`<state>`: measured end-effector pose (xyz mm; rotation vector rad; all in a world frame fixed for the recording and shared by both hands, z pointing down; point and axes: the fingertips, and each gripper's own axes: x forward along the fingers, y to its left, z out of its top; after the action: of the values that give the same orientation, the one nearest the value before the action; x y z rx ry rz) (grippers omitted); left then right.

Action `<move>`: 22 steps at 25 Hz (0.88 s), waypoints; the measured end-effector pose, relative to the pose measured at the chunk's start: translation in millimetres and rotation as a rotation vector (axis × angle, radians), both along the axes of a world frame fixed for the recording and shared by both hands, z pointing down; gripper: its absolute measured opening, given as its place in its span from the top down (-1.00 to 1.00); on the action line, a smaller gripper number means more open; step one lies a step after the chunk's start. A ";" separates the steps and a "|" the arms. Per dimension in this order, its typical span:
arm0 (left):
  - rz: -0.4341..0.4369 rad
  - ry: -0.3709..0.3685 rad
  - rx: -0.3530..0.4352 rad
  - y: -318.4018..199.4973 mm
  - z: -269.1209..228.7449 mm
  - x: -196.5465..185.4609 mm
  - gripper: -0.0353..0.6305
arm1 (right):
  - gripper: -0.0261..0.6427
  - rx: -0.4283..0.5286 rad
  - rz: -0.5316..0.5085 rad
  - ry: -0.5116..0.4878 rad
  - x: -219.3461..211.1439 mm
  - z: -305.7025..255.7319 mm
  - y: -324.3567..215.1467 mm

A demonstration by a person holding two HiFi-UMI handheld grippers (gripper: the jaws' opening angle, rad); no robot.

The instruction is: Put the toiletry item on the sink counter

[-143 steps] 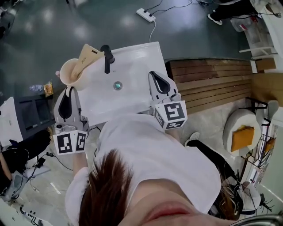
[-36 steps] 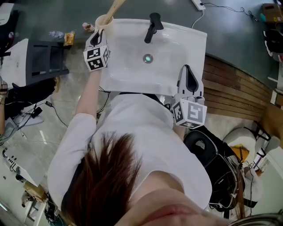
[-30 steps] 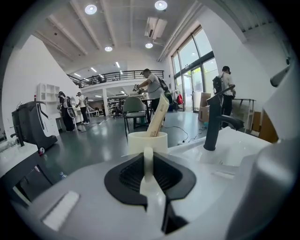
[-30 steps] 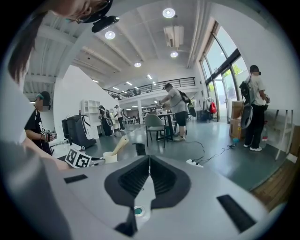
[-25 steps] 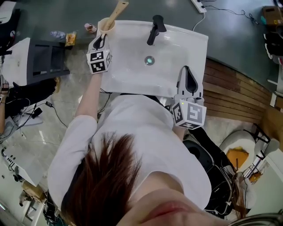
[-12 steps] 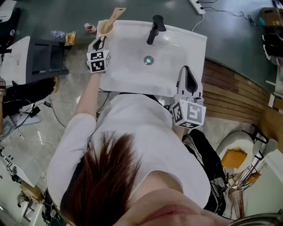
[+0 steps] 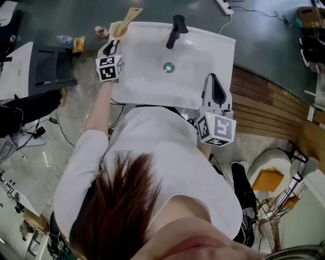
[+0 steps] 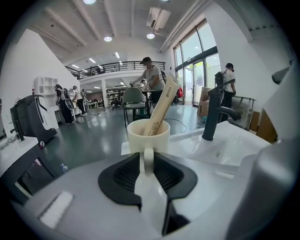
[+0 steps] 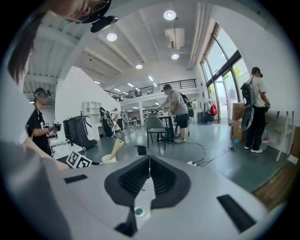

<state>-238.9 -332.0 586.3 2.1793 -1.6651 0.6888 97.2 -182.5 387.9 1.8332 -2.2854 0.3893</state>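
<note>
Cup: cream ceramic mug (image 7: 118,31), upright on the far left corner of the sink counter, handle turned to the near side.
Cup contents: tan flat toiletry tube (image 7: 130,15), standing slanted in the mug, its upper end leaning out past the rim toward the far right.
Left gripper (image 7: 112,45): on the near side of the mug. Its jaws are narrowly apart and have just been opening. The mug's handle lies between the pads, with no clear press on it.
Sink: white rectangular ceramic sink (image 7: 223,53), with a round metal drain (image 7: 168,67) at the middle of the basin.
Tap: black single-lever faucet (image 7: 175,29), at the middle of the far edge, right of the mug.
Right gripper (image 7: 215,78): over the sink's near right corner, well apart from the mug. Its jaws are closed together with nothing between them.
</note>
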 end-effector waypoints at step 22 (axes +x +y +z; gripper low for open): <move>0.075 0.141 0.244 38.4 -137.0 32.8 0.49 | 0.89 0.008 -0.080 0.013 -4.1 -10.3 -12.4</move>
<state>-206.1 -293.6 449.3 2.4047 -1.6769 0.3552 93.1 -194.9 377.6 1.7356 -2.3460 0.3555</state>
